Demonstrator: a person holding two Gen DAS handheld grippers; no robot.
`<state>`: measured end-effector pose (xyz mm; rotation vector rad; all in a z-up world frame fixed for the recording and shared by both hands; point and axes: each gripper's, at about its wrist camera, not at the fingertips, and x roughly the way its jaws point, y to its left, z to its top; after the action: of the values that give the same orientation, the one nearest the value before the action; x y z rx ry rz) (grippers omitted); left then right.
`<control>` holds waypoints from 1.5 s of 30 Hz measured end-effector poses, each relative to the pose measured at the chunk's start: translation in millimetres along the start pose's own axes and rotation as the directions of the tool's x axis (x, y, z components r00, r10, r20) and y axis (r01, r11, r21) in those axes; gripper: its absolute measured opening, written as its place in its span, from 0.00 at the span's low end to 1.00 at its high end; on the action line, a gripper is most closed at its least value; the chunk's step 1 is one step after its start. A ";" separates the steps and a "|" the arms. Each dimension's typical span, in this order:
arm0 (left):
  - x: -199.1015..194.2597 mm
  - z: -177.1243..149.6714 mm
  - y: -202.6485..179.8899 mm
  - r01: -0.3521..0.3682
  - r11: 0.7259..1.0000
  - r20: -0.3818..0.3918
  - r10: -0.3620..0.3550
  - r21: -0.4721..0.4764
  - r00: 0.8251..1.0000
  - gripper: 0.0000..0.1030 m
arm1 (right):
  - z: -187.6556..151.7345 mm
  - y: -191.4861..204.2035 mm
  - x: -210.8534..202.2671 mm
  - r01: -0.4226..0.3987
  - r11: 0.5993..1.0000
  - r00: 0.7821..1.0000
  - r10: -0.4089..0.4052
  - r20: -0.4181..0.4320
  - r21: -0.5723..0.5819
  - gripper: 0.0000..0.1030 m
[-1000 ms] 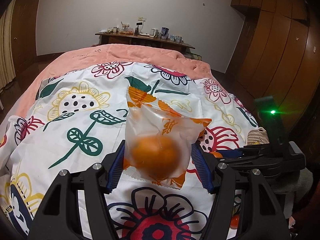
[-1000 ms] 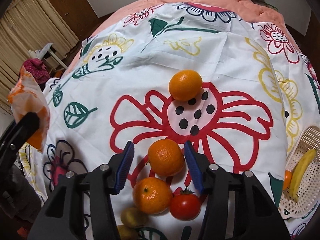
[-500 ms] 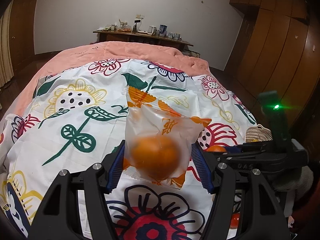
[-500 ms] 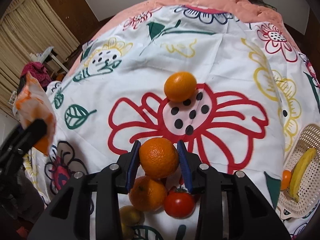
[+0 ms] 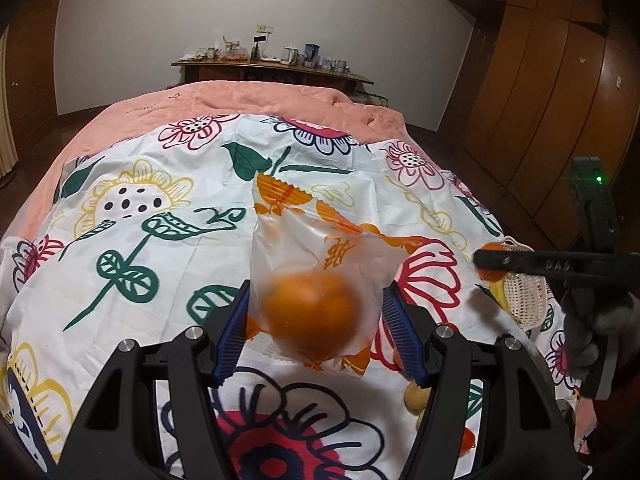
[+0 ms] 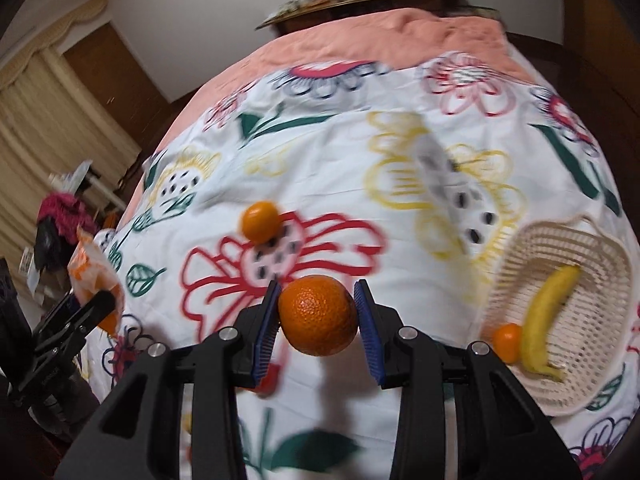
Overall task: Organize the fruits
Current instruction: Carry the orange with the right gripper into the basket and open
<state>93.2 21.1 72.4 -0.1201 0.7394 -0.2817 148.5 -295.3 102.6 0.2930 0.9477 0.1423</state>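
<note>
My left gripper [image 5: 316, 332] is shut on a clear plastic bag [image 5: 320, 264] with an orange inside, held above the flowered bedsheet. My right gripper [image 6: 318, 316] is shut on a bare orange [image 6: 318, 314] and holds it lifted above the sheet; the orange also shows in the left wrist view [image 5: 494, 260] at the right gripper's tip. A white woven basket [image 6: 580, 256] at the right holds a banana [image 6: 548, 316] and a small orange [image 6: 508, 342]. Another orange [image 6: 261, 222] lies on a red flower print. The bag also shows at the left of the right wrist view [image 6: 90, 276].
A tomato [image 6: 268, 378] lies on the sheet, partly hidden under my right gripper. A small yellowish fruit [image 5: 416, 398] lies beside my left gripper's right finger. The bed has a pink quilt [image 5: 240, 100] at its far end. A cluttered wooden shelf [image 5: 272, 66] stands by the wall.
My right gripper closed on the orange, lifted it off the sheet and swung right toward the basket. My left gripper held the bagged orange nearly still.
</note>
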 end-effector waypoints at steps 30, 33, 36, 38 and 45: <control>15.9 4.7 -61.3 0.050 0.994 -0.055 -0.044 0.102 0.998 0.63 | -42.4 -182.5 -16.9 0.269 0.915 0.959 -0.283 0.002 0.301 0.38; 17.2 5.3 -63.3 0.053 0.993 -0.060 -0.047 0.107 0.997 0.63 | -44.4 -186.9 -19.4 0.256 0.911 0.962 -0.274 0.012 0.324 0.40; 18.3 5.5 -66.6 0.055 0.992 -0.065 -0.048 0.116 0.997 0.63 | -45.7 -186.7 -21.8 0.245 0.911 0.963 -0.267 0.023 0.331 0.40; 19.1 5.9 -69.4 0.056 0.991 -0.066 -0.048 0.120 0.997 0.63 | -47.2 -185.9 -22.8 0.237 0.913 0.965 -0.260 0.027 0.331 0.40; 19.8 8.6 -81.6 0.062 0.988 -0.070 -0.052 0.145 0.996 0.63 | -59.4 -187.6 -28.3 0.203 0.915 0.971 -0.234 0.049 0.348 0.42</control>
<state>95.7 -62.7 82.7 0.0078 0.7786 -0.3949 82.2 -469.8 34.2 0.5063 0.9067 -0.2440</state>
